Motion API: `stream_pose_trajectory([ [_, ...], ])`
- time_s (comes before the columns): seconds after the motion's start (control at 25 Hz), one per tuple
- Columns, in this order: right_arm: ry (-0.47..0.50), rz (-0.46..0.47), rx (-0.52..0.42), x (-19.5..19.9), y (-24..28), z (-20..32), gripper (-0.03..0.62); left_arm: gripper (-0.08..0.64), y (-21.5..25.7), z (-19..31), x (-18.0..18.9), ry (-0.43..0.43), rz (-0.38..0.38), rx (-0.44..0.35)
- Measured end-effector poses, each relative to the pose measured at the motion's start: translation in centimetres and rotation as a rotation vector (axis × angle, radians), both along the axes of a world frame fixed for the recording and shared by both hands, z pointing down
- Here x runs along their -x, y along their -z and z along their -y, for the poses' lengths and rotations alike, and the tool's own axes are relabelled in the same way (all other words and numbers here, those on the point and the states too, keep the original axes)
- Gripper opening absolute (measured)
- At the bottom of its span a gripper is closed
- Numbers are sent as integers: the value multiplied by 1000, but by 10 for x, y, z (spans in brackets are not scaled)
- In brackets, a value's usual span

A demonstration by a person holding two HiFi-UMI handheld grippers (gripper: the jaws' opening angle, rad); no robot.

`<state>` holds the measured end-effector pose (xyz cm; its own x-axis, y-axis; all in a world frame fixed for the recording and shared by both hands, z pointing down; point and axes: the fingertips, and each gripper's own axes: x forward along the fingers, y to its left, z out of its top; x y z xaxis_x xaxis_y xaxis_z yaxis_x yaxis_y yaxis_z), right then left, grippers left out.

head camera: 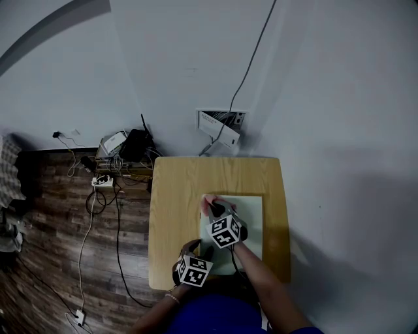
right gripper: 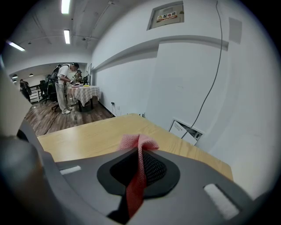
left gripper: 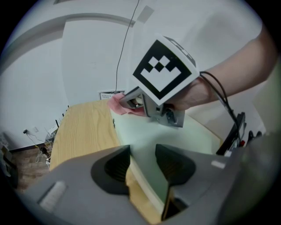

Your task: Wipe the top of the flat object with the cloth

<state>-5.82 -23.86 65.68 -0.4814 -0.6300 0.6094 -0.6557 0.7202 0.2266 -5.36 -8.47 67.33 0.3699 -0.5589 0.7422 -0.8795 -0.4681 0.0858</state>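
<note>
On wooden table [head camera: 175,196], pale board [head camera: 252,222], white wall [head camera: 196,65], wood floor [head camera: 52,225]

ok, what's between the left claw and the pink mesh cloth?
Only bare pale green flat board, per the left gripper view. The left claw is open at its near edge; the right claw pinches the pink mesh cloth.

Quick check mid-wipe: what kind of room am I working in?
Likely an open office or lab: a small wooden table against a white wall, cables and a power strip on wood-look floor, ceiling strip lights.
</note>
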Motion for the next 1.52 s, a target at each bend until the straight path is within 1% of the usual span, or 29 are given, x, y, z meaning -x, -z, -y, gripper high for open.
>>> stream_pose_trajectory([
  [0.2,6,-13,1,-6,1,-1,17,179,2,-1,-1,1,-3,1],
  [0.56,-25,-18,1,-28,-3,1,17,179,-1,-1,-3,4,7,-2],
  [1.28,-116,-35,3,-83,-4,7,17,178,0,-2,-3,15,8,-11],
  [1.52,-155,-41,9,-108,-6,10,17,178,-1,-1,-3,18,9,-14],
])
